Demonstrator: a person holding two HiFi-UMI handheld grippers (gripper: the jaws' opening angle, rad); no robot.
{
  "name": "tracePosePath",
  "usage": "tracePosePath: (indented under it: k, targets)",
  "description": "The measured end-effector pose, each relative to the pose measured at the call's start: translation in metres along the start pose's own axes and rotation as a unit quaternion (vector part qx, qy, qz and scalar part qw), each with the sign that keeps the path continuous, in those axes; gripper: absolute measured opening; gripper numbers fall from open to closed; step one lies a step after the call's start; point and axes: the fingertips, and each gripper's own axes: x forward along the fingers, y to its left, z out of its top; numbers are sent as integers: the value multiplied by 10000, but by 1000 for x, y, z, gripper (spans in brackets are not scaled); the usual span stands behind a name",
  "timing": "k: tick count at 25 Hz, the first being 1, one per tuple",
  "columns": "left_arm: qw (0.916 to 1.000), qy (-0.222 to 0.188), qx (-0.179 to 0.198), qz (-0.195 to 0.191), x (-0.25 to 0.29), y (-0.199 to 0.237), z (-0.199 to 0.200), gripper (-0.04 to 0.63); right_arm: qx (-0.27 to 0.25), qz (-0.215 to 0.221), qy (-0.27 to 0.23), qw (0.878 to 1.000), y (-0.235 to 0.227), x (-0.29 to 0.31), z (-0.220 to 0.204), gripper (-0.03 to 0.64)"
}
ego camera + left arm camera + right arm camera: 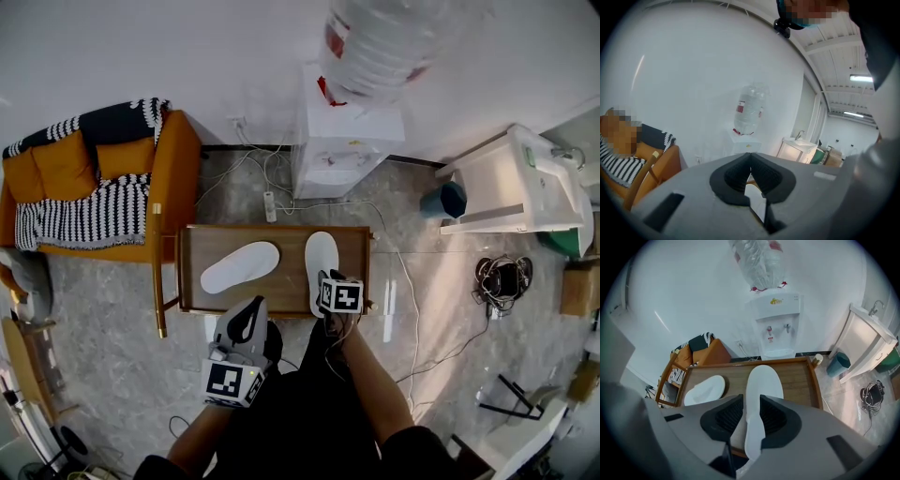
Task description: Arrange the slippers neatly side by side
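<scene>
The right claw holds its jaws apart. The heel of one white slipper lies loose between them, its toe pointing straight ahead on the wooden table. The other slipper lies ahead and to the left, slanted. Both look thin, light and floppy, and are probably best pinched at the heel rim. The claw's body hides the heel end. The left claw is closed on nothing.

Indoor lounge corner — armchair, water dispenser, sink
</scene>
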Motion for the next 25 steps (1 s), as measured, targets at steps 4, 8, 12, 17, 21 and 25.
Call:
tracePosePath:
  k: [4, 8, 12, 17, 21, 25]
  targets:
    - [10000, -56, 10, 34, -7, 7, 4, 15, -95, 135, -423, 9990, 24, -26, 20, 89]
    - [9999, -114, 65, 57, -12, 16, 7, 15, -262, 175, -686, 9971, 46, -40, 32, 37]
    - [9997, -186, 137, 49, -20, 25, 12, 15, -364, 211, -790, 9960, 67, -43, 30, 21]
    - [9995, -256, 193, 57, -29, 38, 16, 15, -378, 273, -785, 9958, 91, -37, 19, 15]
    - [9994, -279, 176, 101, -38, 52, 16, 15, -470, 330, -742, 9956, 112, -32, 13, 15]
    - [9995, -246, 139, 167, -44, 66, 12, 15, -596, 414, -729, 9947, 133, -23, 13, 15]
